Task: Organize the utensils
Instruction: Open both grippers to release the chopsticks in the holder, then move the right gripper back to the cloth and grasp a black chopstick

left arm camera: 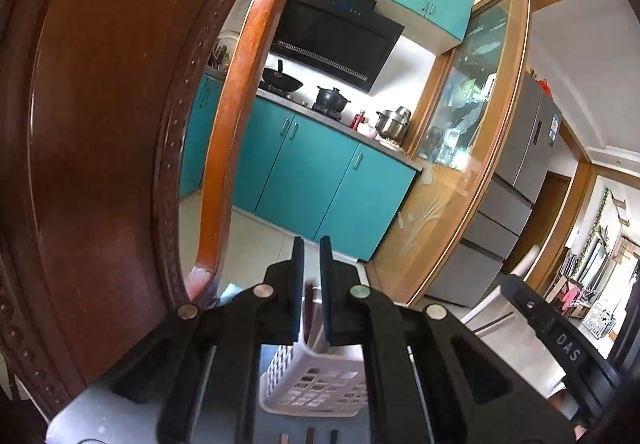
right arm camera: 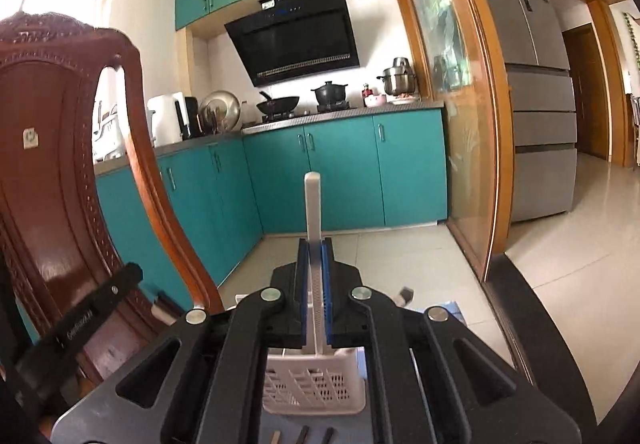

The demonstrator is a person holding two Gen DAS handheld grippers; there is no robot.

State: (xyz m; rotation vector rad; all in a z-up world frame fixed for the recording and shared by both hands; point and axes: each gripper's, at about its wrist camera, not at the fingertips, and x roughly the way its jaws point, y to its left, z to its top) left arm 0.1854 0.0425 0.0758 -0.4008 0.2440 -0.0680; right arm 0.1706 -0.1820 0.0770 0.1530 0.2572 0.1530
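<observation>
A carved wooden chair (left arm camera: 100,148) is filling the left of the left wrist view, and just right of it the left claw (left arm camera: 311,284) is hovering above a white slotted basket (left arm camera: 320,384). Its jaws are standing nearly closed, and a dark, thin utensil (left arm camera: 309,308) is showing in the narrow gap between them; whether the pads are actually pinching it is hard to tell from this blurred patch. Further right, the right claw (right arm camera: 316,284) is clamping a flat white handle (right arm camera: 313,212) that is sticking upright past its tips, directly over the same basket (right arm camera: 316,384), which is sitting on the near counter. The teal cabinets (right arm camera: 340,164) and the fridge (right arm camera: 532,84) are lying far behind. Judging by this, the step in hand is dropping utensils into the basket: both pieces are being carried over it. The next move is likely calling for lowering each piece until its end is sitting inside a compartment, keeping it upright, then easing the jaws apart, one claw at a time so they are not colliding.
</observation>
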